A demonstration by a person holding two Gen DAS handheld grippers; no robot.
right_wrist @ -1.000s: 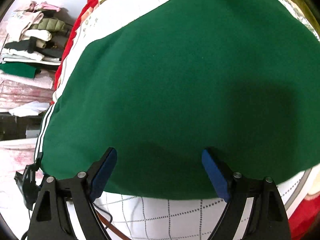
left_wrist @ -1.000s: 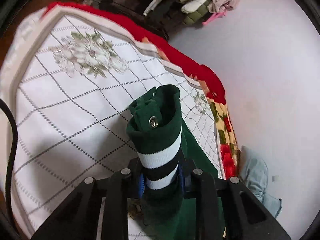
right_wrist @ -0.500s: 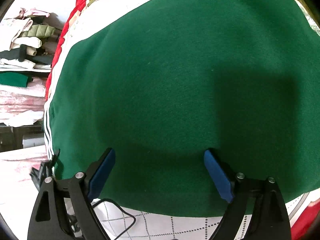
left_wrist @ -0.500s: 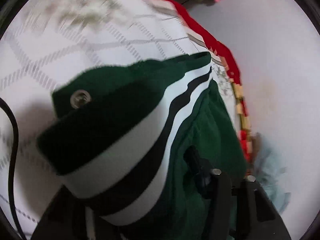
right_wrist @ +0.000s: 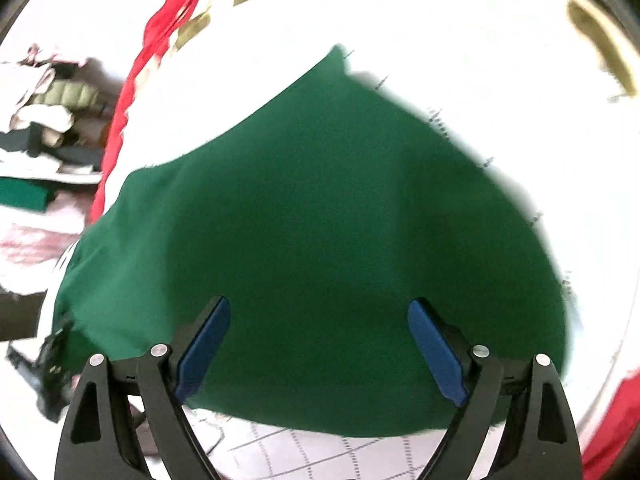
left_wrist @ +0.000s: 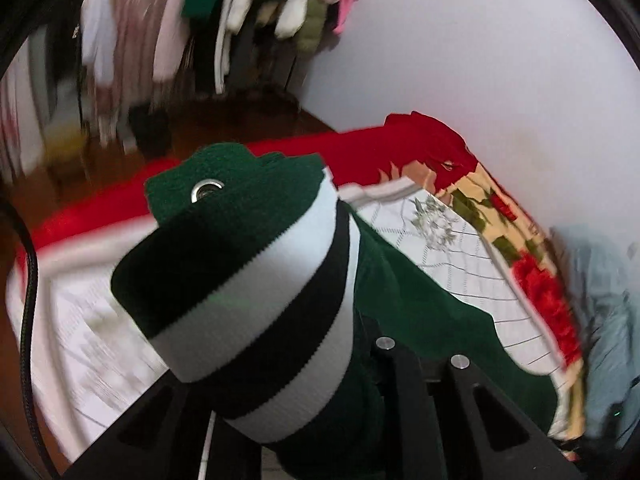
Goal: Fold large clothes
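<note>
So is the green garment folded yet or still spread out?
Mostly spread: the green garment lies flat on the bed cover; the left gripper lifts its striped cuff.

left gripper point(left_wrist: 320, 360) pads: sitting buried under the striped waistband point(left_wrist: 256, 304), jaws closing on it, contact itself not showing.
green garment point(right_wrist: 312, 248): running out of the left wrist view at the bottom edge; near hem in the right wrist view passing behind the right gripper point(right_wrist: 320, 344).
hanging clothes point(left_wrist: 208, 28): smearing with motion blur, single pieces not telling apart.
bedspread point(left_wrist: 460, 264): left half blurring, grid pattern washing out; overexposing to plain white in the right wrist view.
black cable point(left_wrist: 28, 304): getting cut off at the left edge.
blue cloth point(left_wrist: 604, 320): blurring, kind not telling.
</note>
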